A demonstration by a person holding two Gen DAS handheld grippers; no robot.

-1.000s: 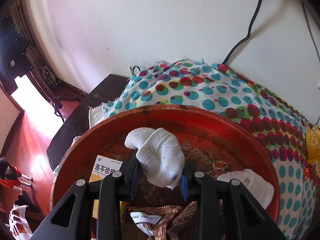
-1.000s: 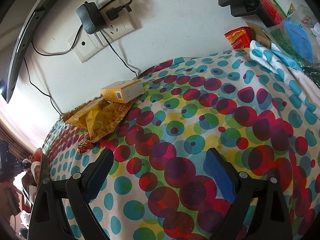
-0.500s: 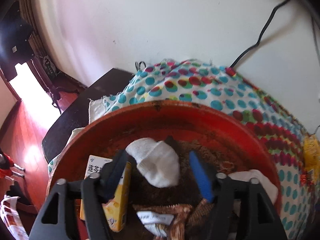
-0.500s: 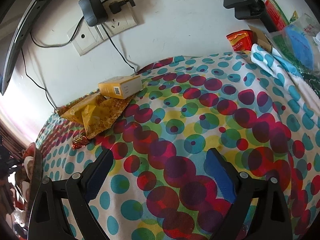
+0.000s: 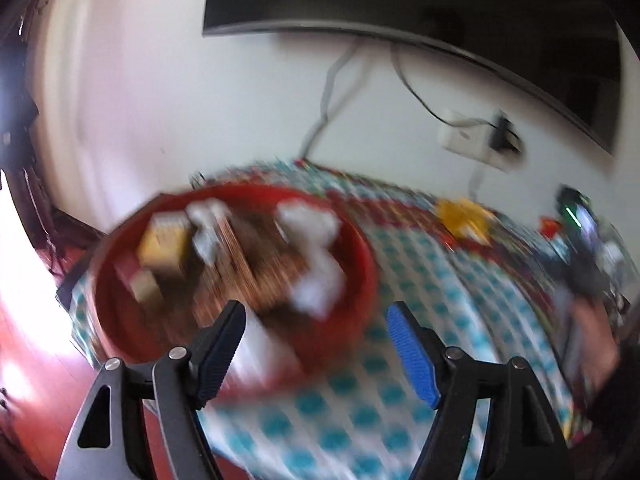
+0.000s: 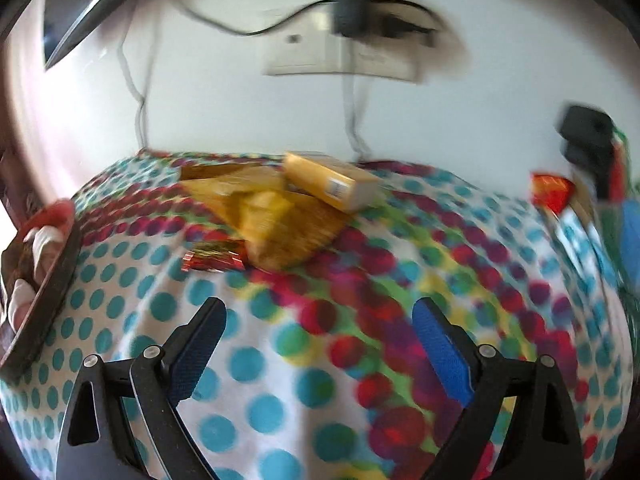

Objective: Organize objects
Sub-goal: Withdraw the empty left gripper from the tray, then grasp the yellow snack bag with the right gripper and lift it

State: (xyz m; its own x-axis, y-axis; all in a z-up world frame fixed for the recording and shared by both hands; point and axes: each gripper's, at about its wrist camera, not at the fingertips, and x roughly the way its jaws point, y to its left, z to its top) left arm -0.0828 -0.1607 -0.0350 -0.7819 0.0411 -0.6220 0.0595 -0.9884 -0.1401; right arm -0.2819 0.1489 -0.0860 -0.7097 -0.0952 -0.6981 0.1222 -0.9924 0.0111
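Observation:
A round red tray (image 5: 360,248) sits on the polka-dot cloth and holds white socks (image 5: 316,248), a yellow box (image 5: 164,244) and brown packets; the view is blurred. My left gripper (image 5: 316,340) is open and empty, above the tray's near rim. My right gripper (image 6: 320,344) is open and empty over the cloth. Ahead of it lie a yellow box (image 6: 332,186), golden snack packets (image 6: 272,216) and a small red-gold wrapper (image 6: 214,256). The tray's edge (image 6: 44,280) shows at the far left of the right wrist view.
A wall socket with a plugged charger (image 6: 348,40) and cables is on the wall behind. A black clamp (image 6: 588,140), a red packet (image 6: 550,196) and bags stand at the table's right end. A dark screen (image 5: 400,8) hangs above.
My left gripper let go of the white sock into the tray, opened and pulled back and up. My right gripper swung left toward the yellow box and packets.

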